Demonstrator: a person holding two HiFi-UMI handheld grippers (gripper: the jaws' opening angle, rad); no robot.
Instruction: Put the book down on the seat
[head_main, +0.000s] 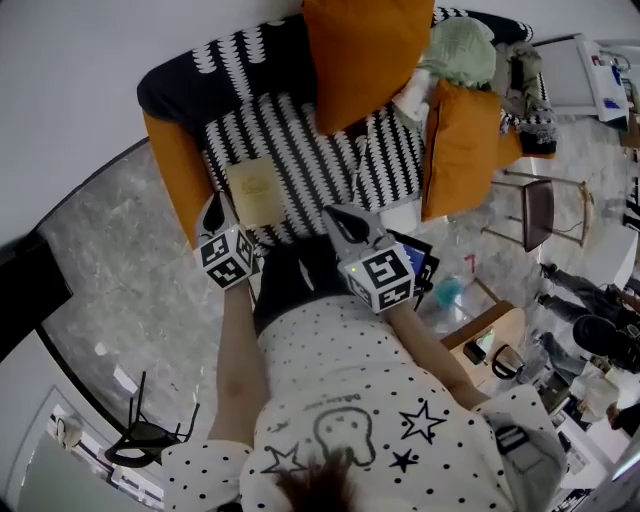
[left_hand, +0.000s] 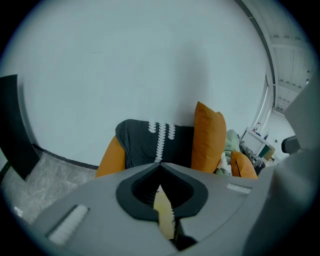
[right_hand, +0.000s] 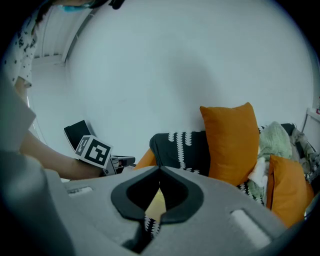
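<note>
Black-and-white striped seat (head_main: 310, 160): found the cream book (head_main: 255, 190) lying flat on it, towards the front. Saw left tongs (head_main: 214, 206) pinched shut, empty, just beside its near left corner. Saw right tongs (head_main: 335, 215) shut too, empty, off to its right.

head view: steeply down | gripper views: low, forward — sharing armchair (left_hand: 140, 142)

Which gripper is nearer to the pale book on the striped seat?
Left. The left gripper is beside the book, at its left; the right gripper is farther off, at its right.
</note>
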